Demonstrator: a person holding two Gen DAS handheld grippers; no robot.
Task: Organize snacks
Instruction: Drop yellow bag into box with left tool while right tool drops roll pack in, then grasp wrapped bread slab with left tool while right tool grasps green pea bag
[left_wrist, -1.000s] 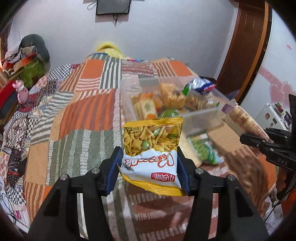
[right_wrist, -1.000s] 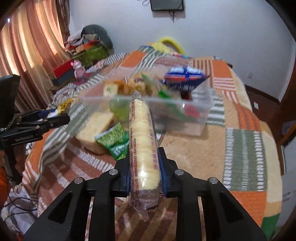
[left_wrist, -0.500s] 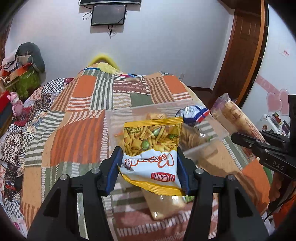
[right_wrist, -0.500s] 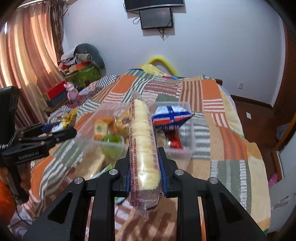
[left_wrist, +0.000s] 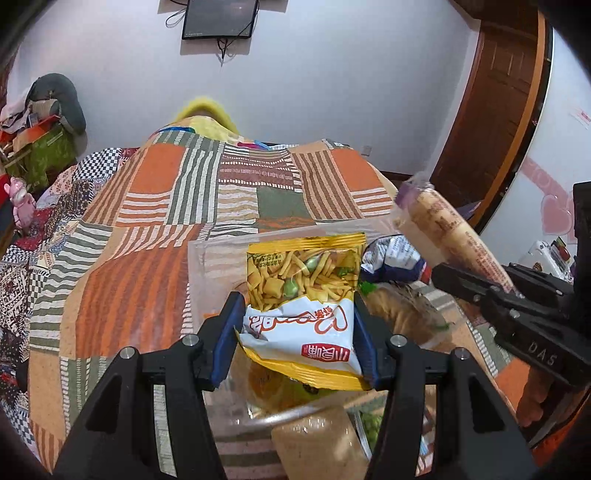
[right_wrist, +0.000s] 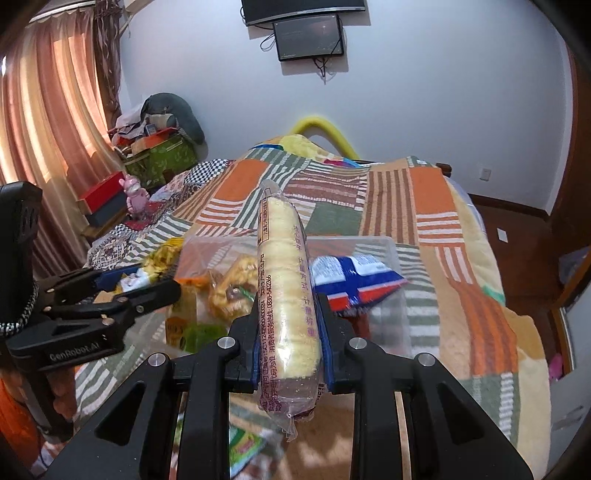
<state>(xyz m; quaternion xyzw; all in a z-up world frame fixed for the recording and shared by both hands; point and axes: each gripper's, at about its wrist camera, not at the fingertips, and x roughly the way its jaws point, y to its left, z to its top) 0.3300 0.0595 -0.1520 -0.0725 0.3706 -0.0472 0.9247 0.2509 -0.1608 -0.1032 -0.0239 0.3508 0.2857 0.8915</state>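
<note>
Both snacks have been carried over the clear bin (left_wrist: 214, 258) (until now short of it): left tongs (left_wrist: 297, 325) pinching the mixed-cracker bag (left_wrist: 303, 295), right tongs (right_wrist: 290, 332) pinching the biscuit roll (right_wrist: 286, 288); release seems next.

Home bedroom, quilted bed (left_wrist: 155, 221), curtains (right_wrist: 44, 122)

The left claw (left_wrist: 299, 332) holds a snack bag (left_wrist: 303, 295) above the clear box (left_wrist: 207, 266), which stands on the bed (left_wrist: 155, 206). To its right, the right claw (right_wrist: 288, 343) holds a long roll of biscuits (right_wrist: 284, 295) over the same box. Beyond the right claw, in the box, lies a flat packet (right_wrist: 354, 280). Below the left claw, before the box, lies a wrapped bread (left_wrist: 317, 439).
</note>
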